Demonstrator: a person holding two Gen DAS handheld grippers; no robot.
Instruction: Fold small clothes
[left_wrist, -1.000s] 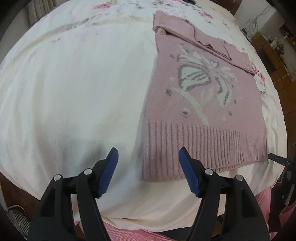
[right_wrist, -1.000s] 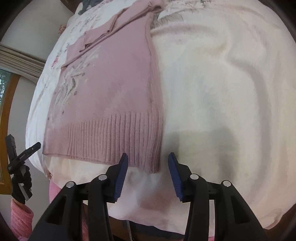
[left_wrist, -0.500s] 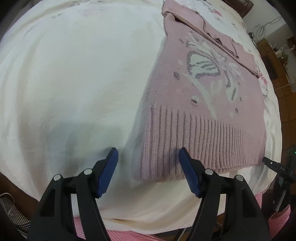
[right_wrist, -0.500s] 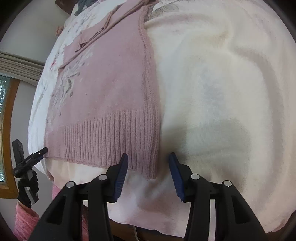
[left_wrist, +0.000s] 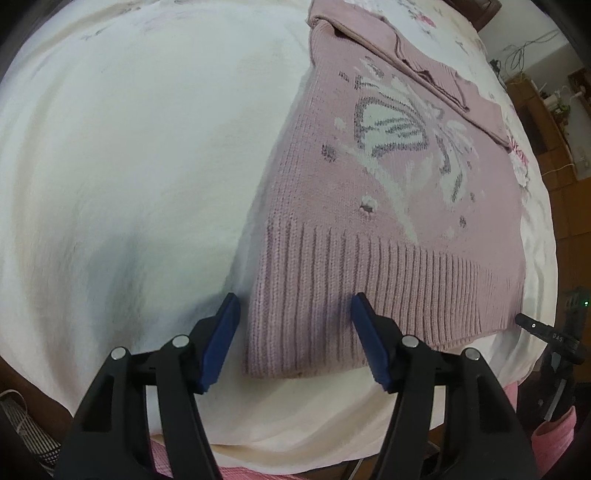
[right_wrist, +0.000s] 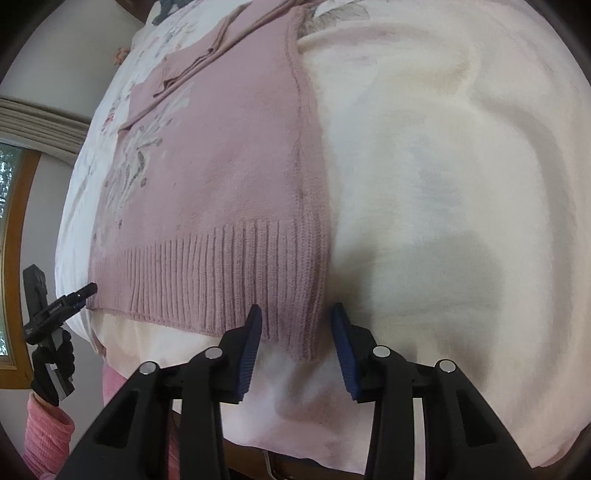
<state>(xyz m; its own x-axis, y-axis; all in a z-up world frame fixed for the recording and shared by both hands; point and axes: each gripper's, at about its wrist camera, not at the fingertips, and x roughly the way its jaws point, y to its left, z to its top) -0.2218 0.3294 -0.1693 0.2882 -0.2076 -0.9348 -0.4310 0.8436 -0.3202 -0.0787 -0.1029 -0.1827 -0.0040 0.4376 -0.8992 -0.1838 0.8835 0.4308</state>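
A pink knitted sweater (left_wrist: 388, 177) with a white butterfly pattern lies flat on a cream bedspread (left_wrist: 129, 147), sleeves folded across its top. My left gripper (left_wrist: 295, 306) is open, its blue pads straddling the near left corner of the ribbed hem (left_wrist: 369, 280). In the right wrist view the same sweater (right_wrist: 221, 166) shows its plain side. My right gripper (right_wrist: 295, 317) is open around the hem's near right corner (right_wrist: 303, 325). Neither pair of pads has closed on the fabric.
The bed's near edge (left_wrist: 295, 435) drops off just below both grippers. A hand in a black glove and pink sleeve (right_wrist: 48, 406) holds the other gripper at the left. Wooden furniture (left_wrist: 546, 122) stands beyond the bed. A window frame (right_wrist: 14, 221) is at the left.
Both grippers have moved forward and down toward the hem, so its two near corners now sit between the open pads. The sweater has not moved.
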